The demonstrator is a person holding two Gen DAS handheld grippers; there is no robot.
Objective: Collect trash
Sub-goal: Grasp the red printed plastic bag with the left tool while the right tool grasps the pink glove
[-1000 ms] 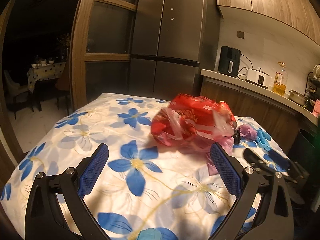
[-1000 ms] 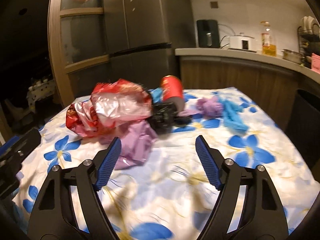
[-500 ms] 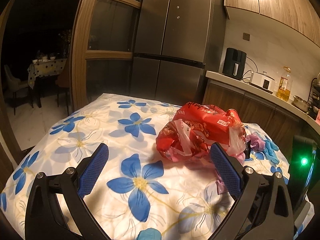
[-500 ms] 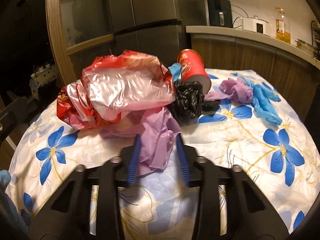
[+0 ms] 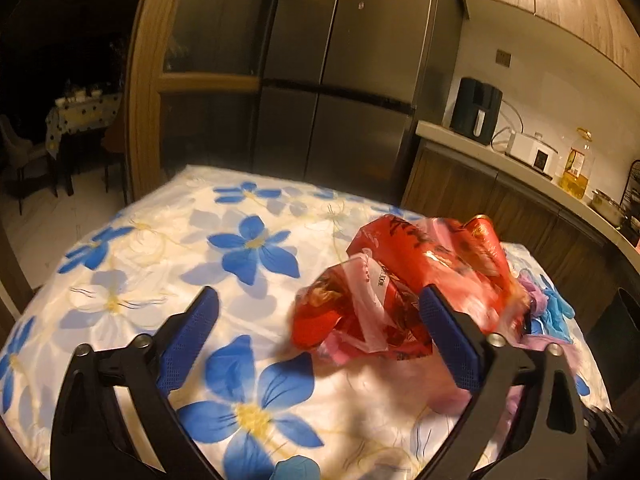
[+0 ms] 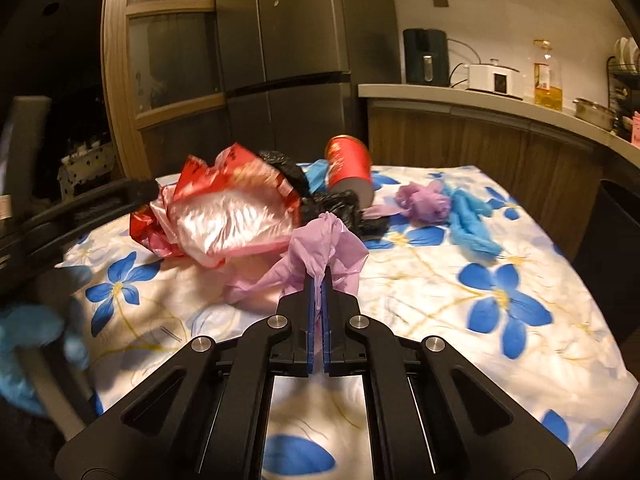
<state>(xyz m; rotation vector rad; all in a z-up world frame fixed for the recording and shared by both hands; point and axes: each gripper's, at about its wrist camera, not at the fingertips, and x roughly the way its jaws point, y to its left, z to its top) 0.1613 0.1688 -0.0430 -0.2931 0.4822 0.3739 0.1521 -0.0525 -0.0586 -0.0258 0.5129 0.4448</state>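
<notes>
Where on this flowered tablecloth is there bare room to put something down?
Free: the tablecloth right of the right gripper, in front of the blue gloves; also left of the red bag. Crowded: the middle, around the black bag and red can.

crumpled pink bag point(image 6: 320, 248) pinched upright in right tool point(image 6: 319, 300); red wrapper point(image 6: 224, 208), red can point(image 6: 348, 168) behind

Each view is taken low and close over the floral tablecloth point(image 5: 120, 280), facing the refrigerator point(image 6: 300, 40); the red plastic bag point(image 5: 400, 280) point(image 6: 224, 208) and countertop point(image 5: 520, 172) are shared.
</notes>
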